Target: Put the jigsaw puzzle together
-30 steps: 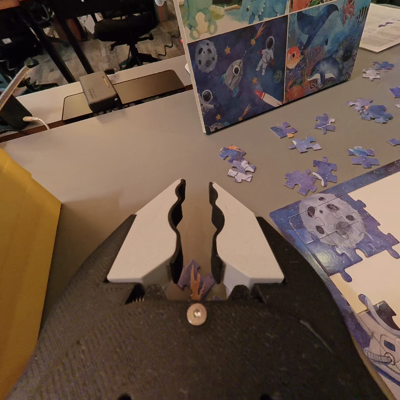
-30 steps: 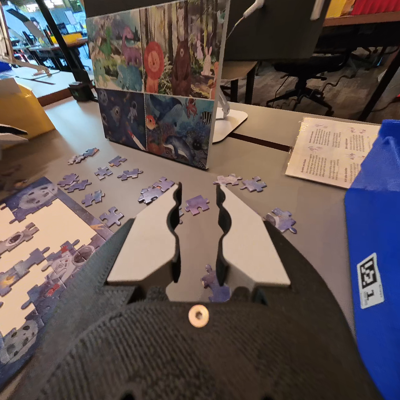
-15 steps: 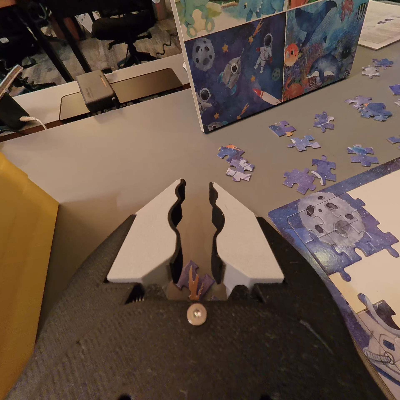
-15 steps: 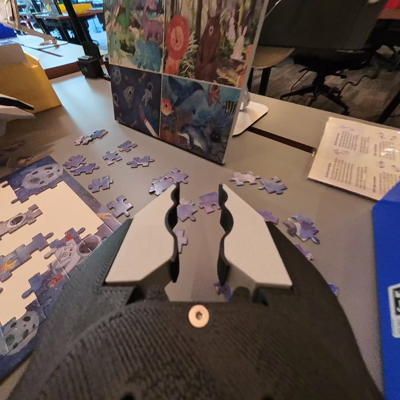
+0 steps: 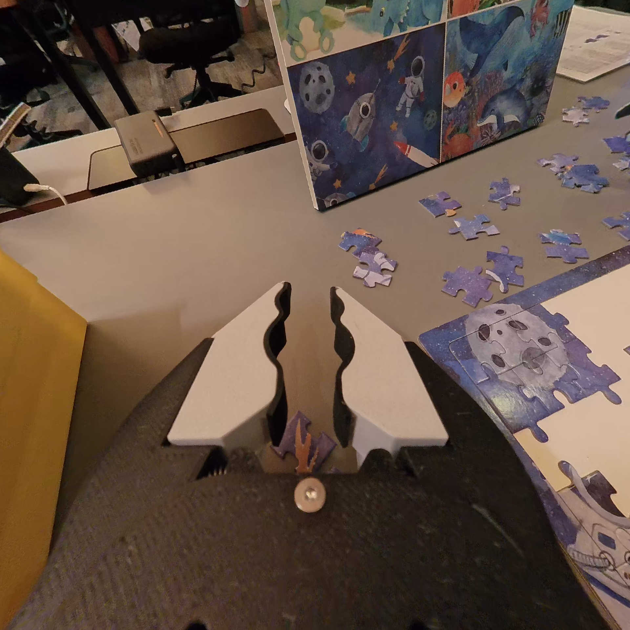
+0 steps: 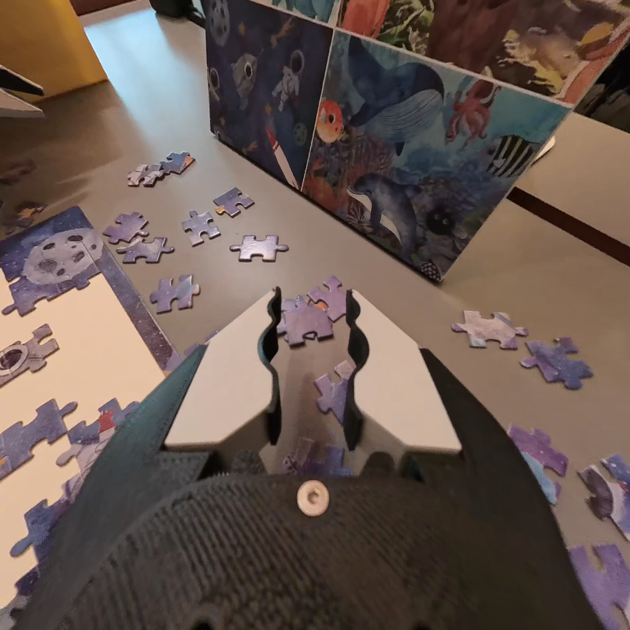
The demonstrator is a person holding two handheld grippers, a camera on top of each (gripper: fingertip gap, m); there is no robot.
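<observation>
My left gripper (image 5: 310, 289) hovers over bare grey table, left of the puzzle board (image 5: 586, 327). It is shut on a purple puzzle piece with an orange streak (image 5: 301, 445), pinched deep between the pads near their base. My right gripper (image 6: 312, 295) is open and low over loose purple pieces. A small overlapping cluster of pieces (image 6: 308, 322) lies on the table between its fingertips, and another piece (image 6: 332, 392) lies by the right finger. The pads press on none of them. The left gripper's fingertips (image 6: 18, 99) show at the left edge of the right wrist view.
A picture-covered puzzle box (image 6: 409, 153) stands behind the loose pieces; it also shows in the left wrist view (image 5: 375, 102). The partly filled board (image 6: 68, 341) lies to the left. A yellow object (image 5: 30, 392), a black device (image 5: 143, 143) and a printed sheet (image 5: 596, 51) are nearby. About 30 centimeters separates my left fingertips from my right.
My right gripper moved forward and down towards the box, over the loose pieces, and its jaws widened. My left gripper has barely moved and keeps its piece.
</observation>
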